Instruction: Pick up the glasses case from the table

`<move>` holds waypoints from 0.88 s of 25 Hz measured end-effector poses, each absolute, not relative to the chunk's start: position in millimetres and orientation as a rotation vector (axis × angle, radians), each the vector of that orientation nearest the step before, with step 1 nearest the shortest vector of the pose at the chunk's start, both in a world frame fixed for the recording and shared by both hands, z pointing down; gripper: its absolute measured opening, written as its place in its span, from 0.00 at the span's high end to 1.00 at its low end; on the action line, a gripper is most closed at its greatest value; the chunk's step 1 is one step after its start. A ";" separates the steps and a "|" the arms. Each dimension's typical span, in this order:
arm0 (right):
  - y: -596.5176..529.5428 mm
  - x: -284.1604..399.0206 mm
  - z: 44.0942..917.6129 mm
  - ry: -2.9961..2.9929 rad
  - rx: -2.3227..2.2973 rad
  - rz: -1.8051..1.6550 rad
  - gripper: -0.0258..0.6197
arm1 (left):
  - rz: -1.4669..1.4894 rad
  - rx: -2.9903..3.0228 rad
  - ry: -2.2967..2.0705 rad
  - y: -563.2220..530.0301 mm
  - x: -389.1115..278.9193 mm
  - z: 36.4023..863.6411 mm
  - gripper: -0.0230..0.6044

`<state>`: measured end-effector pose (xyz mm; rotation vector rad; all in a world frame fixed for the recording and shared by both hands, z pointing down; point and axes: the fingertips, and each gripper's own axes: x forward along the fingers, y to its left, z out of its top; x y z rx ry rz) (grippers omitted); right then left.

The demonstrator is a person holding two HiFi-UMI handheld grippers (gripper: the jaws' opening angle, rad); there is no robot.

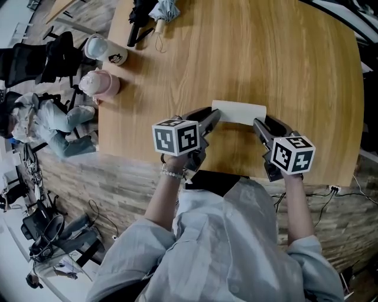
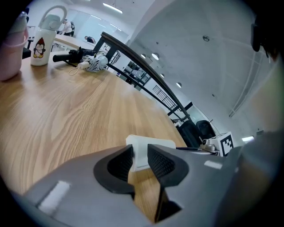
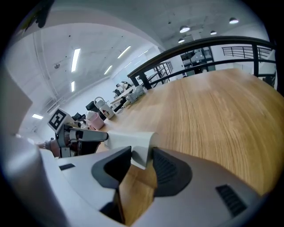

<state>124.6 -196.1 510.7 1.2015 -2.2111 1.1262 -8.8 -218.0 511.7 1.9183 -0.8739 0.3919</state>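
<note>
A white glasses case (image 1: pixel 239 112) lies crosswise between my two grippers, over the near part of the wooden table (image 1: pixel 254 53), and casts a shadow on the wood below it. My left gripper (image 1: pixel 214 120) is shut on the case's left end; in the left gripper view that end (image 2: pixel 146 142) sits between the ribbed pads (image 2: pixel 160 162). My right gripper (image 1: pixel 258 125) is shut on the right end; in the right gripper view a corner of the case (image 3: pixel 131 141) is pinched between its jaws, and the left gripper shows behind at the far end.
At the table's left edge stand a white penguin mug (image 1: pixel 111 53) and a pink cup (image 1: pixel 101 84). A folded umbrella (image 1: pixel 155 15) lies at the far left corner. The table's near edge (image 1: pixel 147 160) runs just below my grippers. A railing (image 2: pixel 146 71) runs beyond the table.
</note>
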 end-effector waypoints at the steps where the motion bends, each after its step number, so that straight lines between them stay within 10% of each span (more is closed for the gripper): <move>1: -195.2 125.2 505.8 -2.219 1.203 1.121 0.73 | 0.392 1.928 -0.883 -216.8 -8.2 505.8 0.79; 22: -177.5 134.9 386.3 -2.370 1.266 1.012 0.72 | 0.282 2.071 -1.030 -196.1 -1.1 376.6 0.80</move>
